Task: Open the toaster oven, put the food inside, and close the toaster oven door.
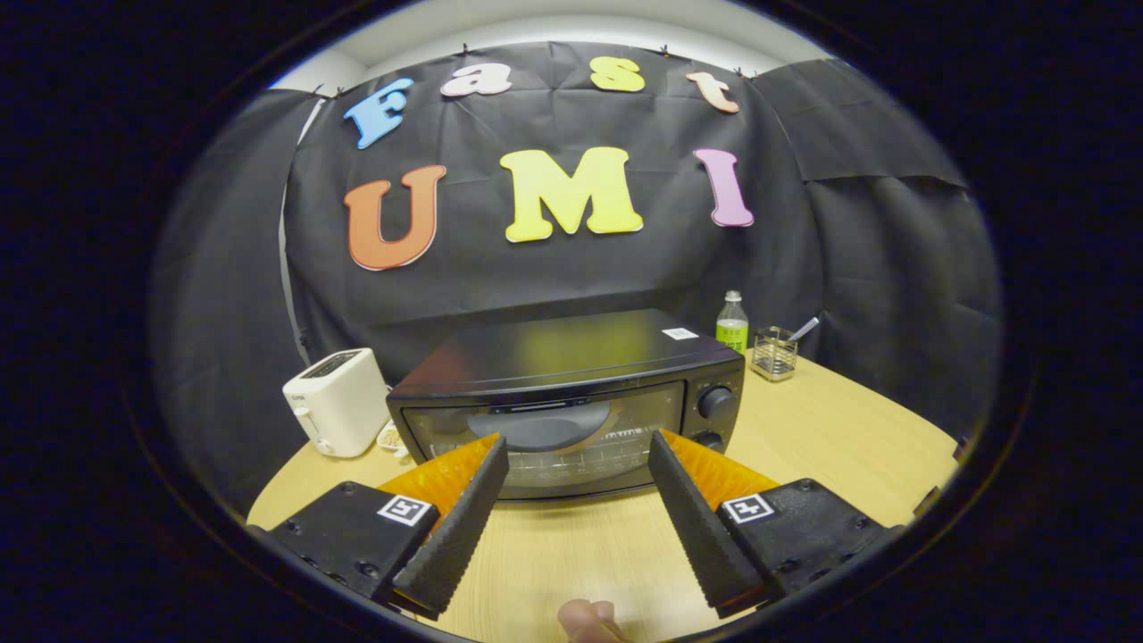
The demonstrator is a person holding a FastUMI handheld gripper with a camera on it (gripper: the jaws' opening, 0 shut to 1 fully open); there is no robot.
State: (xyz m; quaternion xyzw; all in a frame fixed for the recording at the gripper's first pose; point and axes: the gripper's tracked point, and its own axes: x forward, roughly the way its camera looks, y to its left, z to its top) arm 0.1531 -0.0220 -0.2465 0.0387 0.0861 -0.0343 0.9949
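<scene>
The toaster oven (571, 402) sits on the wooden table (830, 429), door shut, glass front facing the gripper (579, 446), its long side running left to right. The gripper's fingers stand spread apart, gripping nothing, just short of the oven door. Left of the oven stands a white toaster (337, 402); behind its right corner, a bottle (732, 323) and a small wire holder (773, 354).

A staged recording booth, dressed up as a kitchen corner: black cloth (571, 286) hangs as the back wall, and a wooden tabletop (830, 429) carries a toaster oven (571, 393), a white toaster (337, 402), a drink bottle (732, 323) and a wire basket (773, 354).
</scene>
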